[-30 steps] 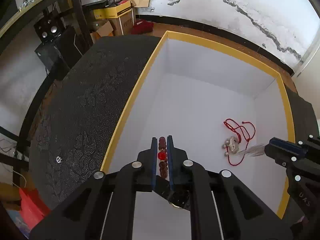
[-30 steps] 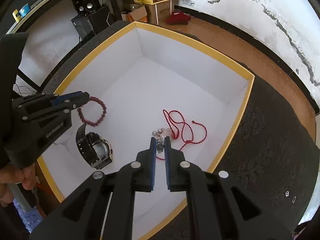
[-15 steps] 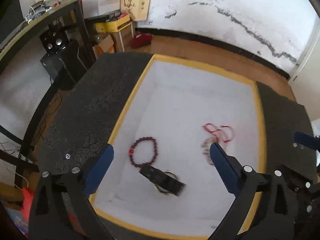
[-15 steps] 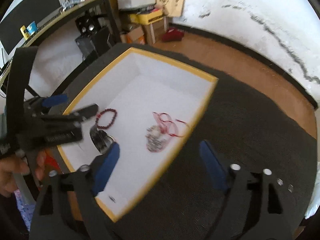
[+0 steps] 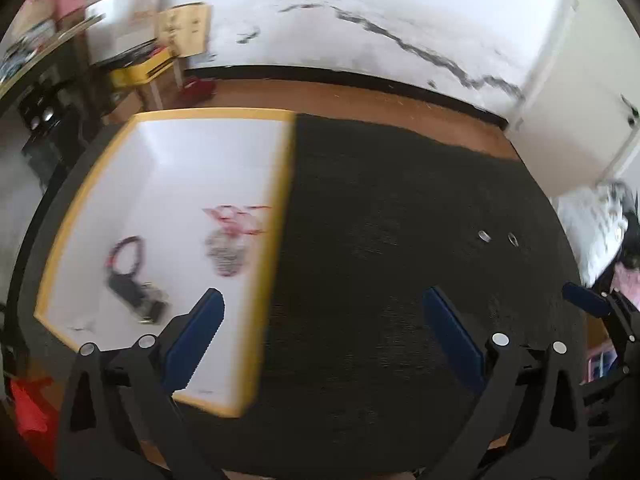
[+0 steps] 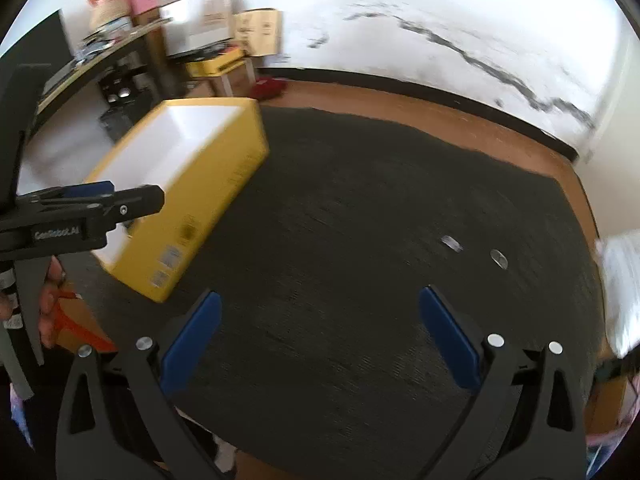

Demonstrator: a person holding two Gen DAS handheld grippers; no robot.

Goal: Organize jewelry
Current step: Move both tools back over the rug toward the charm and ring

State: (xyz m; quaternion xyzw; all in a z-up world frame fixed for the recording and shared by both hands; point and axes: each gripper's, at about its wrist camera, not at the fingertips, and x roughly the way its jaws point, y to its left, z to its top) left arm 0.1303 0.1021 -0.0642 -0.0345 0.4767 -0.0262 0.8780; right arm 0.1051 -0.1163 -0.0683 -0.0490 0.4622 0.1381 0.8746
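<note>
A yellow box [image 5: 280, 208] with a white inside stands on the left of the dark table mat [image 5: 400, 240]. In it lie a dark red bead bracelet [image 5: 126, 250], a black watch [image 5: 138, 300] and a red-cord necklace with a silver pendant [image 5: 228, 240]. Two small silver rings [image 5: 485, 236] [image 5: 513, 239] lie on the mat at the right. My left gripper [image 5: 320, 332] is open and empty, high above the box's right rim. My right gripper [image 6: 318, 328] is open and empty above the mat. The box [image 6: 192, 200] and rings [image 6: 452, 243] also show in the right wrist view.
The left gripper's side [image 6: 88, 208] shows at the left of the right wrist view. A white cloth [image 6: 620, 280] lies at the table's right edge. Shelves, speakers and cardboard boxes [image 6: 224, 64] stand on the wooden floor behind.
Both grippers let go of the bracelet and the necklace, opened wide and pulled back up out of the box. Both views have swung right over the mat.
</note>
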